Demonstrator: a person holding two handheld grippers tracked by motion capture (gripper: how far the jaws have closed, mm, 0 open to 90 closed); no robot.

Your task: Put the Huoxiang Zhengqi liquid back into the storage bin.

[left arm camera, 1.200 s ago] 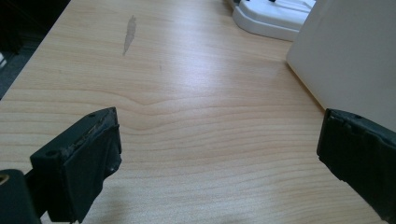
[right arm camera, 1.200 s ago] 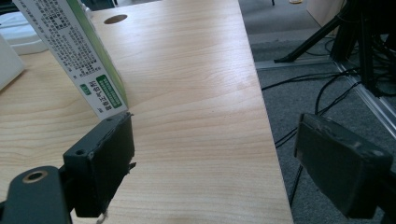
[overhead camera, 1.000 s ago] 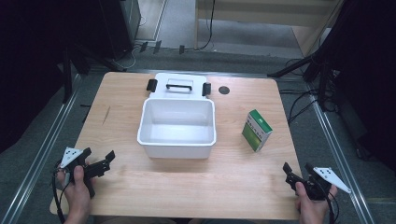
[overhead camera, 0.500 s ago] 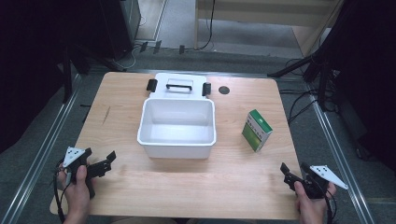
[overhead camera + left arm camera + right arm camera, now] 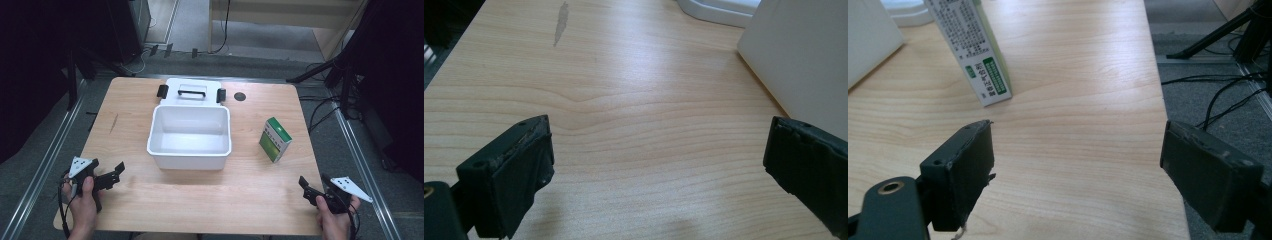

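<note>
A white plastic bin (image 5: 190, 135) stands open in the middle of the wooden table (image 5: 250, 190), its lid (image 5: 191, 93) with a black handle lying just behind it. To its right a green and white carton (image 5: 275, 138) stands upright; it also rises at the upper left of the right gripper view as the carton (image 5: 973, 50). My left gripper (image 5: 116, 173) is held open over the table's near left corner, and the bin's wall (image 5: 804, 65) lies ahead on its right. My right gripper (image 5: 305, 189) is open at the near right corner, with nothing between its jaws.
A round black hole (image 5: 240, 96) sits in the table top behind the bin. A dark scuff (image 5: 114, 122) marks the wood at the left. Tripod legs and cables (image 5: 335, 100) lie on the floor past the table's right edge.
Both hands have shifted slightly at the near corners, the left one a little lower and nearer the edge. The bin, lid and carton have not moved.
</note>
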